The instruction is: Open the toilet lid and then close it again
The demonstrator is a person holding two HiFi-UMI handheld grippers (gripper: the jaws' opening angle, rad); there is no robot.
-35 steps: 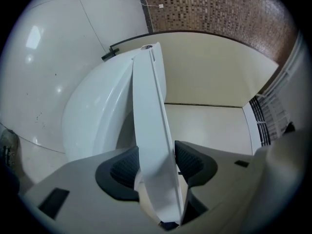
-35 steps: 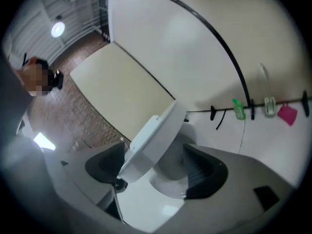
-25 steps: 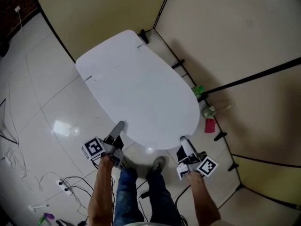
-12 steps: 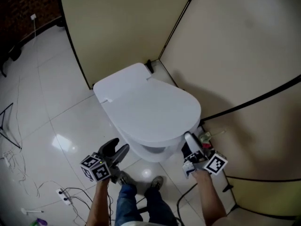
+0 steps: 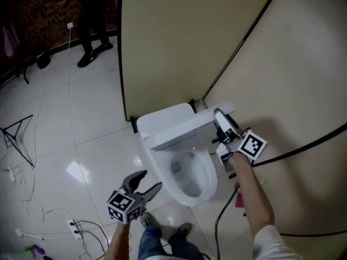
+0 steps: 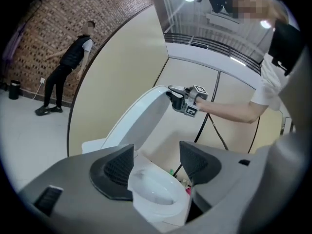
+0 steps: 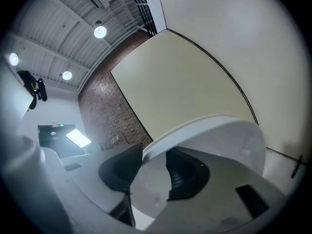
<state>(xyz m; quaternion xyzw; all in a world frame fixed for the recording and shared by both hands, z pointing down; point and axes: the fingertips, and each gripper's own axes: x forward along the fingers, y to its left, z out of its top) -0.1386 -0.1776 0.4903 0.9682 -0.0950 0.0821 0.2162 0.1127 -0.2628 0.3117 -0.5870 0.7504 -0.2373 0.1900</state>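
The white plastic toilet lid (image 5: 168, 122), flat over the white ceramic bowl (image 5: 204, 192) a second ago, now stands raised behind it. The right gripper (image 5: 219, 115) has just been closing its jaws, which pinch the lid's rim. The left gripper (image 5: 150, 180), now clear in front of the bowl, has just opened its jaws; they stand half apart and empty.

Around me I see beige partition panels (image 5: 162, 42) edged in black, a glossy white tiled floor (image 5: 81, 123) with loose cables (image 5: 27, 196) and a white power strip (image 5: 73, 225) at its left, a brick wall (image 6: 53, 28), and a person in dark clothes (image 6: 68, 69) standing by it.
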